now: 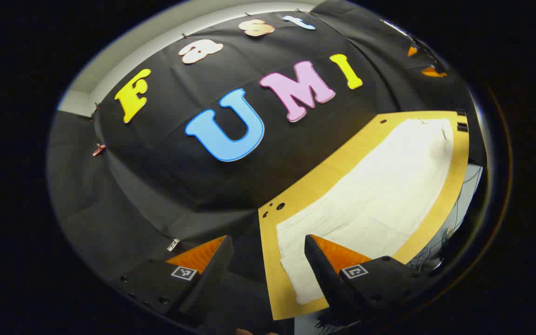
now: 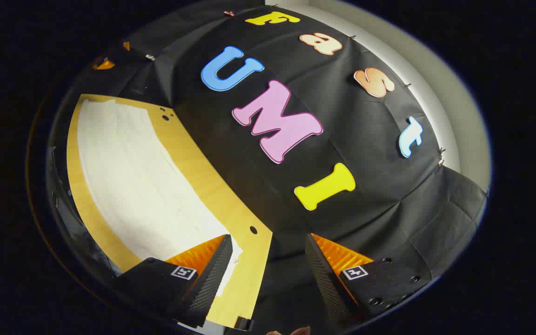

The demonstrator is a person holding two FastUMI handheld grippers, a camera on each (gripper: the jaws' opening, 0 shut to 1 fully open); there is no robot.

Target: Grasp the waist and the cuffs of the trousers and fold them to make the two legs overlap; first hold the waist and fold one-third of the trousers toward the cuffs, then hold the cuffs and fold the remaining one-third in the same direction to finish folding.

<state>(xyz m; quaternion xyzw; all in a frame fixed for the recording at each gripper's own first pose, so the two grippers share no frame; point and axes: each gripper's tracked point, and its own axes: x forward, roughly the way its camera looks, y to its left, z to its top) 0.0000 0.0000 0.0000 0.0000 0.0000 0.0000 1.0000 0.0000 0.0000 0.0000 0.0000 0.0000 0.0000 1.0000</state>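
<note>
- Left gripper view, left side: the booth's black cloth wall [image 1: 165, 177] hangs behind the table, pinned along its top edge under a pale wall strip.
- Left gripper view, bottom: the left gripper [image 1: 268, 244] is raised in the air with its jaws wide apart and nothing between them; only wall cloth and the table's end show through the gap.
- Left gripper view, right side: a wooden table [image 1: 338, 163] runs away toward the upper right, with a white cloth [image 1: 379, 195] spread flat along most of its top. No waist or cuffs can be told on this cloth.
- Right gripper view, left side: the same table [image 2: 193, 153] with the white cloth [image 2: 133, 181] lying flat on it, creased lengthwise.
- Right gripper view, bottom: the right gripper [image 2: 268, 244] also hangs above the table's end, jaws spread and empty; its left finger [image 2: 212, 274] overlaps the cloth's near corner in the picture.
- Right gripper view, right side: black wall cloth [image 2: 389, 204] again.
</note>
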